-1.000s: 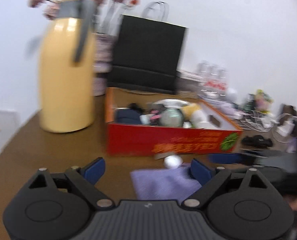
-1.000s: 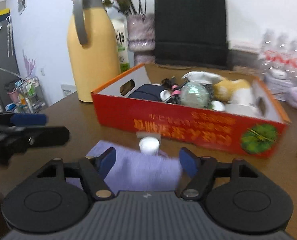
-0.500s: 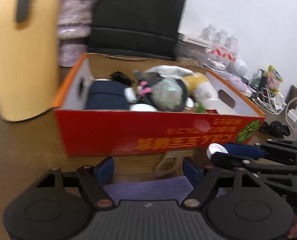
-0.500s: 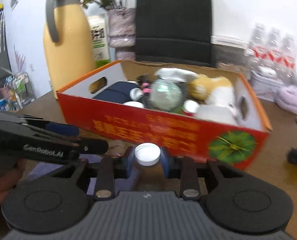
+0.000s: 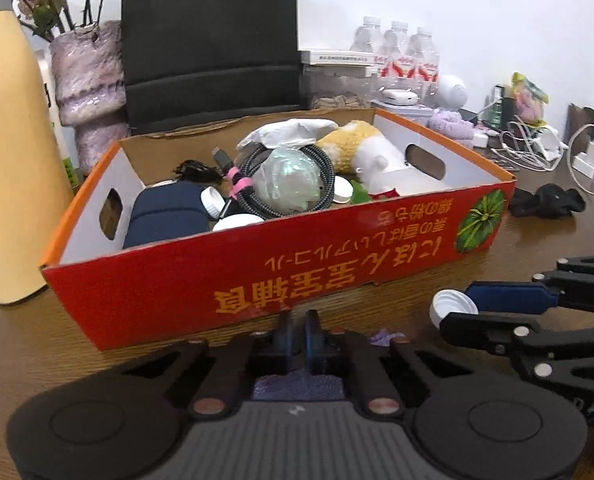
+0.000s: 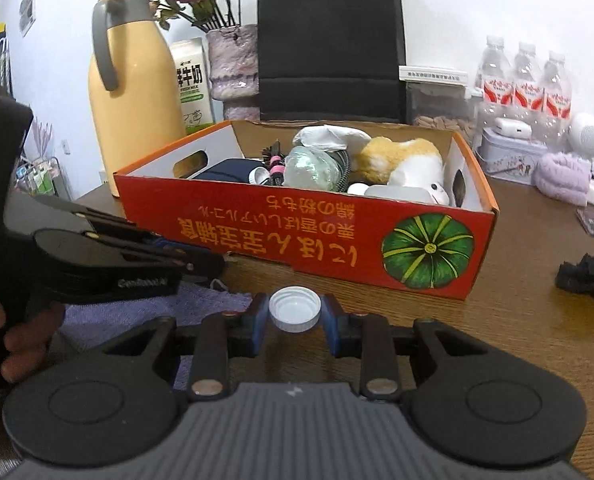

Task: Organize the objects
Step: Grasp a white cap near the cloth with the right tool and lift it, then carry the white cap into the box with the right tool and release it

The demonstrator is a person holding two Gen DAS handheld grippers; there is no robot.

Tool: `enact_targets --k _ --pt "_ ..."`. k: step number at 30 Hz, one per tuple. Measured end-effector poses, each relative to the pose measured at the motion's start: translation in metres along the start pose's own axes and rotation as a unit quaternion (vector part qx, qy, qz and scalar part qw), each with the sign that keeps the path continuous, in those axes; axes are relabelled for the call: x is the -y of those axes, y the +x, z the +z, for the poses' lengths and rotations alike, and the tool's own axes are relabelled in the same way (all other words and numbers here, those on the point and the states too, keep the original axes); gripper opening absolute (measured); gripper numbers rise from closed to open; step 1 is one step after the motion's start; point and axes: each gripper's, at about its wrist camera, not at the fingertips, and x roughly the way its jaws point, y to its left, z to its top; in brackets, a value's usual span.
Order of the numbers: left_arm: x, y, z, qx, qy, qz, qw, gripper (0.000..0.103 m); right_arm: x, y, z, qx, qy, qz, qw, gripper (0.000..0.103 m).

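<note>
the right gripper [image 6: 295, 322] had just closed its jaws on the small white plastic bottle cap [image 6: 295, 313], held above the brown wooden table [image 6: 517, 320]. the left gripper's [image 5: 297, 330] jaws had snapped shut, seemingly pinching the lilac cloth [image 5: 297, 386]; both seemed ready for the red cardboard box [image 6: 297, 236].
</note>
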Motion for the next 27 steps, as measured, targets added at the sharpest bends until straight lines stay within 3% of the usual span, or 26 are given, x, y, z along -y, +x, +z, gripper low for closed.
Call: enact_targets --k 4,8,11,15,19,22,27 --pt "-0.006 -0.027 0.004 0.027 -0.016 0.012 0.9994 0.001 -0.001 -0.002 0.0 0.004 0.001 0.001 1.0 0.029" --pt "-0.018 -0.087 0.001 0.068 -0.075 -0.011 0.9948 0.001 -0.001 -0.006 -0.001 0.019 0.002 -0.003 1.0 0.029" --pt "-0.017 -0.127 -0.011 0.092 -0.091 -0.006 0.9915 0.001 -0.006 -0.02 -0.005 0.042 -0.003 -0.015 0.999 0.029" --pt "-0.014 -0.172 -0.03 0.096 -0.112 -0.021 0.9888 0.001 -0.029 -0.069 -0.016 0.072 0.021 -0.009 0.997 0.029" --pt "-0.024 -0.208 -0.048 0.097 -0.156 -0.081 0.9797 0.001 -0.055 -0.128 -0.04 0.089 0.05 0.017 0.995 0.029" --pt "-0.031 -0.229 -0.051 0.111 -0.167 -0.093 0.9752 0.001 -0.067 -0.155 -0.052 0.076 0.05 0.022 0.996 0.029" --pt "-0.031 -0.242 -0.05 0.126 -0.167 -0.095 0.9733 0.001 -0.067 -0.175 -0.058 0.077 0.053 -0.003 0.996 0.029"
